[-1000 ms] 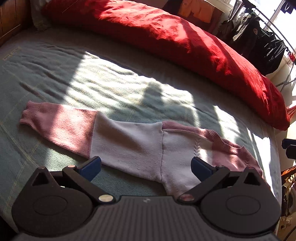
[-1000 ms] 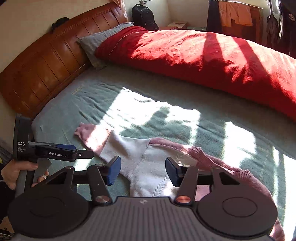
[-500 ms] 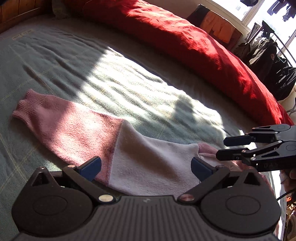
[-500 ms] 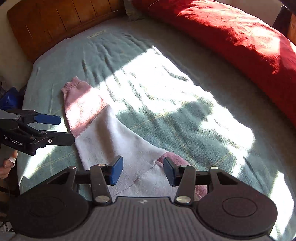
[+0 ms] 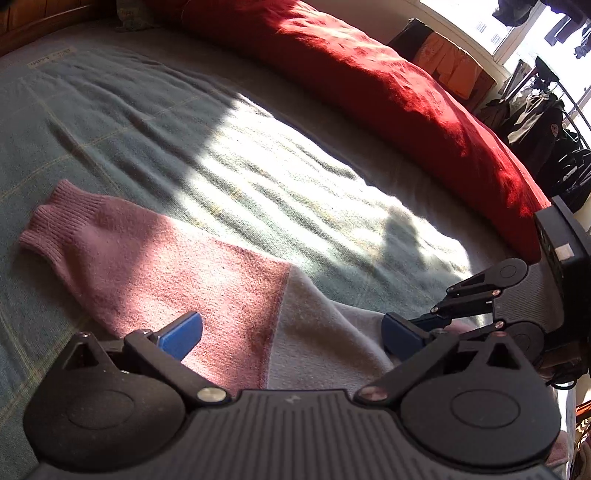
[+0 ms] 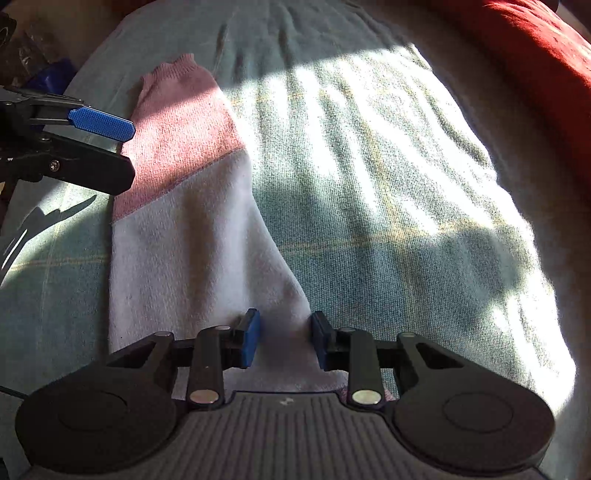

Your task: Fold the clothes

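Note:
A sweater (image 5: pixel 147 258) with a pink ribbed cuff and a white upper sleeve lies flat on the green blanket (image 5: pixel 258 177). My left gripper (image 5: pixel 291 332) hangs wide open just above the sleeve, where pink meets white, touching nothing. From the right wrist view it (image 6: pixel 127 157) reaches in from the left over the sleeve's pink part. My right gripper (image 6: pixel 284 339) points steeply down at the white cloth of the sweater (image 6: pixel 184 240). Its jaws are closing, and a fold of that cloth fills the gap and touches both pads. Its black body (image 5: pixel 480 295) shows at the right of the left wrist view.
A long red duvet (image 5: pixel 369 85) lies along the far side of the bed and shows again as a red duvet (image 6: pixel 546 48) at top right. A wooden headboard (image 5: pixel 22 18) stands at the far left. Dark clothes hang on a rack (image 5: pixel 546 122) by the window.
Both grippers have come down close to the sweater. The right one rolled and swung over the white part near the shoulder, and its jaws narrowed around the cloth. The left one stayed open.

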Available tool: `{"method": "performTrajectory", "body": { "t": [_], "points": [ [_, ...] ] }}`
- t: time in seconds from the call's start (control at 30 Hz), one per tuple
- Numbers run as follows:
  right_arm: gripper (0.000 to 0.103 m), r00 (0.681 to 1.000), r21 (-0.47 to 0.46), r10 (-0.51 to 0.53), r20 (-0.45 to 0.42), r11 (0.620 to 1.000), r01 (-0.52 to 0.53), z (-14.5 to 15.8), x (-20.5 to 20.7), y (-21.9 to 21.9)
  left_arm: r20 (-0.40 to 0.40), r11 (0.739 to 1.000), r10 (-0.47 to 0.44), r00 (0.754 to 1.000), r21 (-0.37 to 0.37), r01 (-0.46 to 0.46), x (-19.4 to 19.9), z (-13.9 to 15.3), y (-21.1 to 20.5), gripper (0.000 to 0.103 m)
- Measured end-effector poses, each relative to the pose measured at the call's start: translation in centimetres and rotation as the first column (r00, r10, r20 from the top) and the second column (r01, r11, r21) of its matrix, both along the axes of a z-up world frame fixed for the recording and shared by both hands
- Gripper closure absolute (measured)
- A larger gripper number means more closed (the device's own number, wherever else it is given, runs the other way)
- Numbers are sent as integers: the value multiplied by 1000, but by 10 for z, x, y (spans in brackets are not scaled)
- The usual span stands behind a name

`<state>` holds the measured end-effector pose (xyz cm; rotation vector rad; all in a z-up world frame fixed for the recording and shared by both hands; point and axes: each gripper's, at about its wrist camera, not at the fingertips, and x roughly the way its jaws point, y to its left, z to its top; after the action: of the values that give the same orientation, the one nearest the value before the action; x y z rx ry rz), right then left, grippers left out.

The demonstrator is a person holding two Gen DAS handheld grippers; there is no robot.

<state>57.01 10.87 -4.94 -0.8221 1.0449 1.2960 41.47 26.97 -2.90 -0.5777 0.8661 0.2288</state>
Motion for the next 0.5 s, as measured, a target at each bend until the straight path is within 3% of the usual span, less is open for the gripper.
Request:
{"method": "performTrajectory", "body": {
  "t": [0.07,0.13,0.2,0.27,0.33,0.4,0.5],
  "points": [
    [94,997,-7,22,75,1000,-22,6,-9,-1,-6,1000,6,1000,-12,-6,0,-4,1,1],
    [94,993,-7,-30,112,999,31,11,-8,-1,-14,1000,7,1000,-16,-7,1,-8,1,1],
    [92,987,-5,-123,104,992,124,12,-3,-1,-16,1000,4,1000,-15,-4,2,-10,2,1],
    [84,977,31,-200,76,980,198,19,-5,-4,-12,1000,-18,1000,5,18,6,-9,5,1],
    [83,963,75,-266,32,962,263,28,-10,-8,-17,998,-34,999,55,35,9,-11,9,1],
    [73,946,107,-324,-11,940,324,33,-15,-10,-37,990,-59,998,126,63,14,-17,16,1],
    [66,923,95,-382,-46,918,385,14,-26,-2,-85,965,-42,995,254,63,17,-33,40,1]
  ]
}}
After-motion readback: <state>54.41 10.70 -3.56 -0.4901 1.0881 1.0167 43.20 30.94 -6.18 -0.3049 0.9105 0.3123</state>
